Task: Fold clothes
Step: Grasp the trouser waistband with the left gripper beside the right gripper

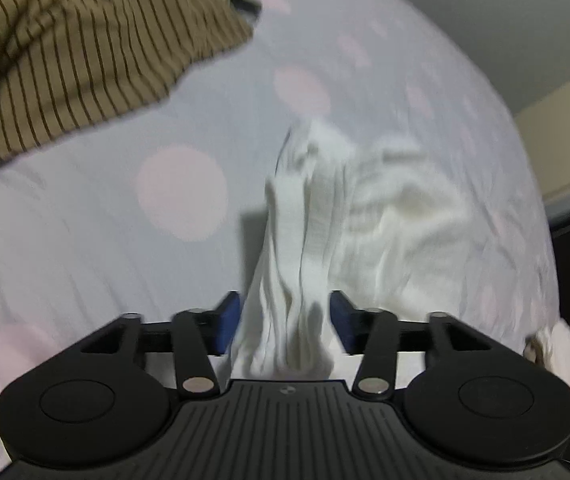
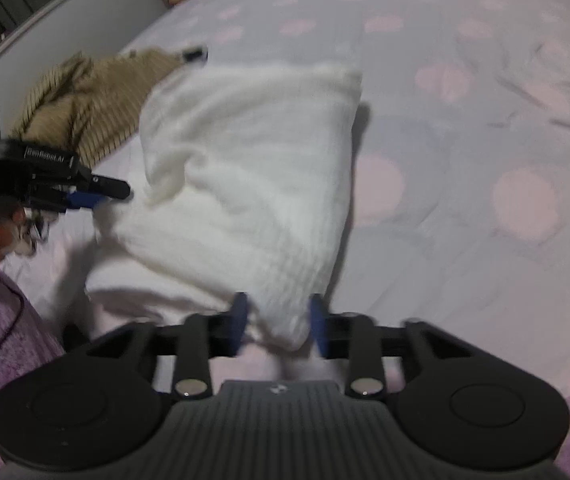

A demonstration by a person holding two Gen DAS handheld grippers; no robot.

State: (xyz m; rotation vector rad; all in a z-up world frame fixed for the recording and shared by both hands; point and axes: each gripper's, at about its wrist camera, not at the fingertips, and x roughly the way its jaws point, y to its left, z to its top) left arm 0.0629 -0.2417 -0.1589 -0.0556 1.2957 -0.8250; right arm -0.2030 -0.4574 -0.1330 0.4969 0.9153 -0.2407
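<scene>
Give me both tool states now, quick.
Left tool: jaws apart, white garment bunched between them, grip uncertain.
Right tool: jaws apart, garment corner between them, grip uncertain.

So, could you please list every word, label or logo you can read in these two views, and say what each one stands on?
"GenRobot.AI", blurred and only roughly legible: on the black body of the left gripper, seen from the right wrist view.
Small round emblem on the right gripper's ribbed housing: too small to read.
The same emblem in the left wrist view: unreadable.
</scene>
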